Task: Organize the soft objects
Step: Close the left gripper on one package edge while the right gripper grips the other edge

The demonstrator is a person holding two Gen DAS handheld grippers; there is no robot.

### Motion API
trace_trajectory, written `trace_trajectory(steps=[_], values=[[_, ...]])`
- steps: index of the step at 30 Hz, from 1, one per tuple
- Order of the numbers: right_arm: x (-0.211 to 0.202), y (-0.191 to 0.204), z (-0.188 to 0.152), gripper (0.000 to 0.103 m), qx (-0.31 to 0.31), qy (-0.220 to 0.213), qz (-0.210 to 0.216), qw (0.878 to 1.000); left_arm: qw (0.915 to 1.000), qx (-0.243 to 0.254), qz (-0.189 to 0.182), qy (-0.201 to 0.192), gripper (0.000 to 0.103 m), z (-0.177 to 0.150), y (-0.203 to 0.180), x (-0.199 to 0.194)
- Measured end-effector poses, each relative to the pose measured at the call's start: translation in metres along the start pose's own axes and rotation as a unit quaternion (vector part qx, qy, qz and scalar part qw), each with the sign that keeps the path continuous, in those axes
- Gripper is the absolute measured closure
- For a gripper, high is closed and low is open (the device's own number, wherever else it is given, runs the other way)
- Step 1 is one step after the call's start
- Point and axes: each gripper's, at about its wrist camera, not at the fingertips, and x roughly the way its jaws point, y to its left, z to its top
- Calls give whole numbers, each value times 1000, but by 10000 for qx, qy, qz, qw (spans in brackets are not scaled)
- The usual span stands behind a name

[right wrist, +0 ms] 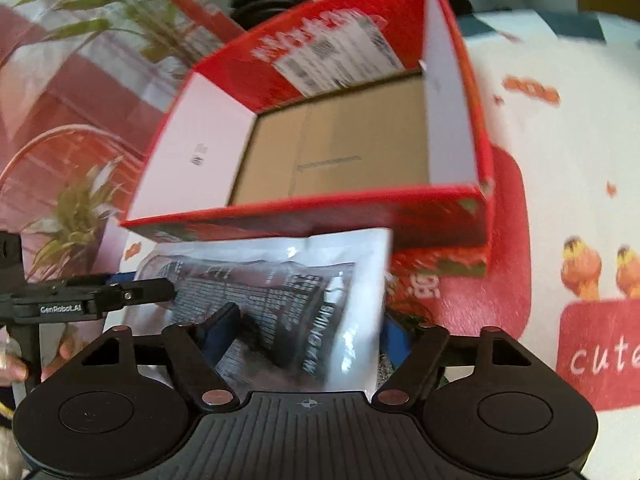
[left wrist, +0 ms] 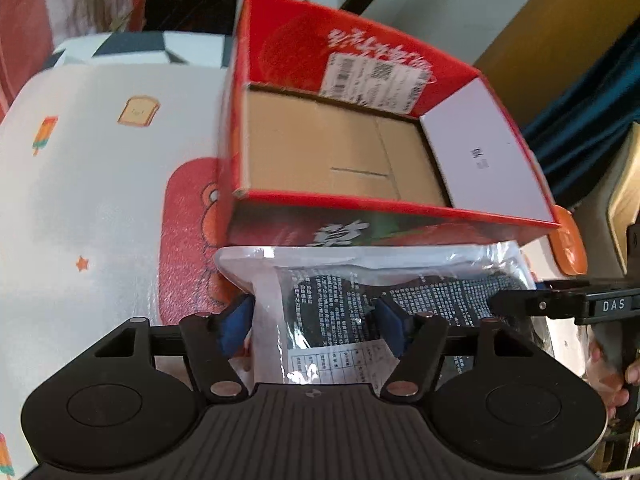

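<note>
A clear plastic bag with a dark folded garment inside (left wrist: 360, 300) is held in the air just in front of an open red cardboard box (left wrist: 400, 208). My left gripper (left wrist: 316, 328) is shut on the bag's left part, blue pads on both sides. My right gripper (right wrist: 308, 336) is shut on the same bag (right wrist: 288, 292) from the other end. Each gripper shows in the other's view: the right one (left wrist: 536, 304) and the left one (right wrist: 120, 296). The box (right wrist: 320, 208) is empty, with a bare brown floor and a shipping label on its far wall.
The box stands on a white cartoon-print cloth (left wrist: 100, 200) with red patches (right wrist: 600, 344). A green plant (right wrist: 76, 216) stands to the left in the right wrist view. Dark blue fabric (left wrist: 592, 120) hangs at right in the left wrist view.
</note>
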Motion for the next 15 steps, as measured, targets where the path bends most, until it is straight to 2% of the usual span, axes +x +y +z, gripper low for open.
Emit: trace_trajectory(steps=[2,7,15], values=[[-5,8,0,38,-227,-84,-95,9997,9999,105,-43,-96,42,-1,-4,-7],[-17,23,-1,42,-695,-266,-282,9968,9991,250,114,-315,46,-8,-12,-21],[-50,59,-6,48,-1408,-760,-563,9855,9954,411,160,-852,47,-15,-24,-54]])
